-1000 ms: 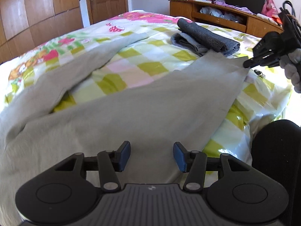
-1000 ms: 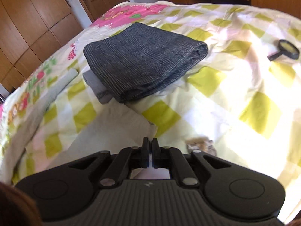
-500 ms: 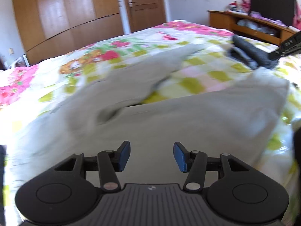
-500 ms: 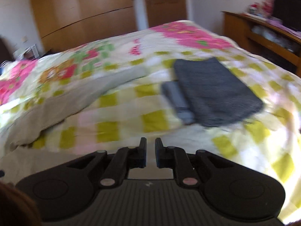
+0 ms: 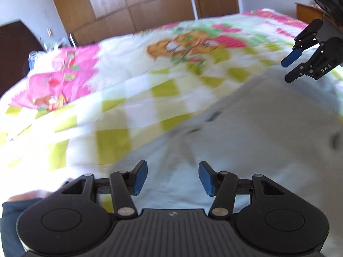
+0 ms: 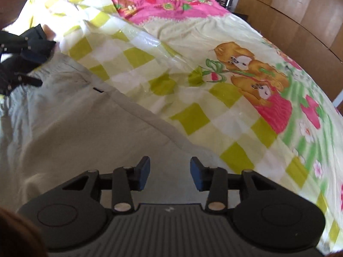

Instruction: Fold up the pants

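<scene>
Light grey pants (image 5: 246, 132) lie spread on the bed, their waistband end toward the left in the right wrist view (image 6: 70, 120). My left gripper (image 5: 173, 178) is open and empty, low over the pants' upper part. My right gripper (image 6: 169, 175) is open and empty over the pants' edge. It also shows at the far right of the left wrist view (image 5: 288, 70), jaws apart above the cloth. The left gripper shows at the left edge of the right wrist view (image 6: 32, 62), near the waistband.
The bed has a yellow-check and pink floral quilt (image 6: 193, 81), also seen in the left wrist view (image 5: 133, 98). Wooden wardrobe doors (image 5: 139, 6) stand behind the bed. A dark headboard (image 5: 15, 49) is at the left.
Both grippers have swung left toward the waistband end of the pants. The right gripper, shut on the pant leg's end a second ago, has opened and let go. The folded dark clothes have left view.
</scene>
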### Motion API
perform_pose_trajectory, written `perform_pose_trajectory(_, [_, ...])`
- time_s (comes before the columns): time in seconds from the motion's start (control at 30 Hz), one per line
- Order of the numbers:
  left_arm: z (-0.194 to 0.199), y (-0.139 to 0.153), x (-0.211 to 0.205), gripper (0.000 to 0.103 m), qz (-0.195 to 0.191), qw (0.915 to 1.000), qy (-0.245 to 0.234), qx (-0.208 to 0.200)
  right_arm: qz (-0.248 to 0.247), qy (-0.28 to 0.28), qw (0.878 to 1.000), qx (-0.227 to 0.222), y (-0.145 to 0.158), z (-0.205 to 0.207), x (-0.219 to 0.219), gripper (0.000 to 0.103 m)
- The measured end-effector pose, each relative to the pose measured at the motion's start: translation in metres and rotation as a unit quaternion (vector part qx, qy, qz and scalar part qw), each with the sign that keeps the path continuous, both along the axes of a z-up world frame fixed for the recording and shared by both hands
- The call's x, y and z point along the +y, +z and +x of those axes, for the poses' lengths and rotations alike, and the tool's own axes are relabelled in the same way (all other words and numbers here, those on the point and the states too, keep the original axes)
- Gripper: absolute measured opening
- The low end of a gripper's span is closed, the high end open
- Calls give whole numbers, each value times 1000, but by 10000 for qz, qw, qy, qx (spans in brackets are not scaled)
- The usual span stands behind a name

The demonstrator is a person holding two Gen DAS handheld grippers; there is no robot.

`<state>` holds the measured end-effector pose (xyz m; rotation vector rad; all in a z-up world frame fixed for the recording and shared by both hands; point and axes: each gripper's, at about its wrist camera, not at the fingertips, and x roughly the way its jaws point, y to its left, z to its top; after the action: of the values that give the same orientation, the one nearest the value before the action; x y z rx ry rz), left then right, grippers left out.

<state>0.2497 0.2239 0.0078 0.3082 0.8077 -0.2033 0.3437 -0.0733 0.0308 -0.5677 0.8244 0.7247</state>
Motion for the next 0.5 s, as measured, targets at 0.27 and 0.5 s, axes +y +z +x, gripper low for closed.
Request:
perform_pose_trajectory(0.27, [56,-5,34,67,-128,9984,-197,507,-746,452,9957,323,-30,47,5,50])
perform_pose_trajectory(0.5, [72,-17,30,69,-83,9890,-712,1294,-939,733,9891,863,-39,59,6,51])
